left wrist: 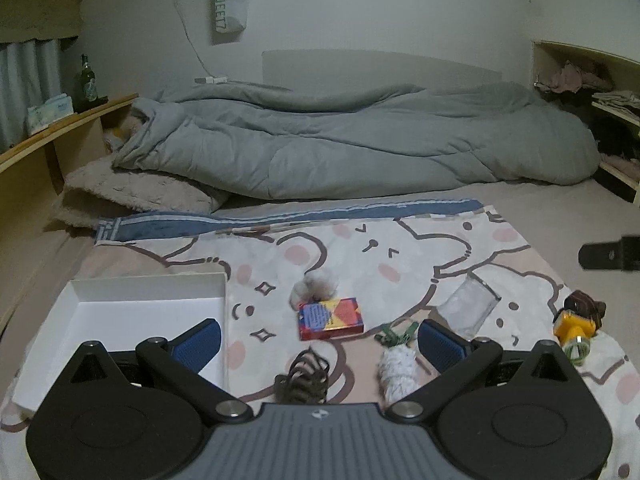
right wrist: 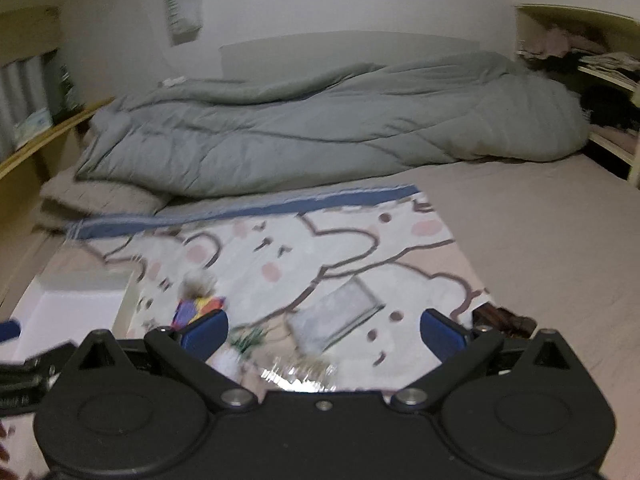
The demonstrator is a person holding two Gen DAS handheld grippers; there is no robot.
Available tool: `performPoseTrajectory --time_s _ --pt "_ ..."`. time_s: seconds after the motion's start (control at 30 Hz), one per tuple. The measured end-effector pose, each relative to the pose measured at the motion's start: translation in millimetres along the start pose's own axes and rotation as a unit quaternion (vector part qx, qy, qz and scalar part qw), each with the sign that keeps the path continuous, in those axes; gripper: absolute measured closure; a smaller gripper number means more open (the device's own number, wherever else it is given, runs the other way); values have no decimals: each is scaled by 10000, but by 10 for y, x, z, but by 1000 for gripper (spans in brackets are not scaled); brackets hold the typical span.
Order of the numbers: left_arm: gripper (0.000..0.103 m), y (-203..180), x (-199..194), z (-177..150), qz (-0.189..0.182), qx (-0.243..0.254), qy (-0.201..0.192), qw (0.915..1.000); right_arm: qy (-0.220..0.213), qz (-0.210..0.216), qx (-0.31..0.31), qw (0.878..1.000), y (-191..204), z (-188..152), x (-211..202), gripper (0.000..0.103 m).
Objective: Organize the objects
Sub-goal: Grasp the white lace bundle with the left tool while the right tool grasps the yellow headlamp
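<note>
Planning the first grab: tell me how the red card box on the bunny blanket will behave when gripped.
The red card box looks like a flat, rigid carton, so it probably holds its shape between the jaws. It lies flat on the soft blanket, so it is unlikely to roll, but may sink slightly when pressed. Its printed faces could be somewhat slippery.

Grey duvet (left wrist: 352, 140), green bottle (left wrist: 86, 82) on wooden ledge (left wrist: 60, 128)
</note>
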State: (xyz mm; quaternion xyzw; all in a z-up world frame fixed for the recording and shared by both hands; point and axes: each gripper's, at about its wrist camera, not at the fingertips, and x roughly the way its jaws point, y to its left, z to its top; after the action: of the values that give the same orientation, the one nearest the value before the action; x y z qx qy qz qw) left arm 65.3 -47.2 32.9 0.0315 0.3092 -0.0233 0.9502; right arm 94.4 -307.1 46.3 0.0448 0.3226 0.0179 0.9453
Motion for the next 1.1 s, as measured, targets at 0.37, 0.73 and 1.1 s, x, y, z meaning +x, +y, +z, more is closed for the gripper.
performPoseTrajectory --time_s 0.37,0.73,1.1 --pt "0 -195 615 185 38 122 163 9998 -8 -750 593 9954 -429 208 575 0" --pt "4 -435 1232 2 -373 496 752 9952 841 -1549 1313 9756 -1147 9 1133 3" --pt "39 -550 1723 -298 -700 801 1780 9783 1937 -1402 2417 9404 -1643 -264 1564 45"
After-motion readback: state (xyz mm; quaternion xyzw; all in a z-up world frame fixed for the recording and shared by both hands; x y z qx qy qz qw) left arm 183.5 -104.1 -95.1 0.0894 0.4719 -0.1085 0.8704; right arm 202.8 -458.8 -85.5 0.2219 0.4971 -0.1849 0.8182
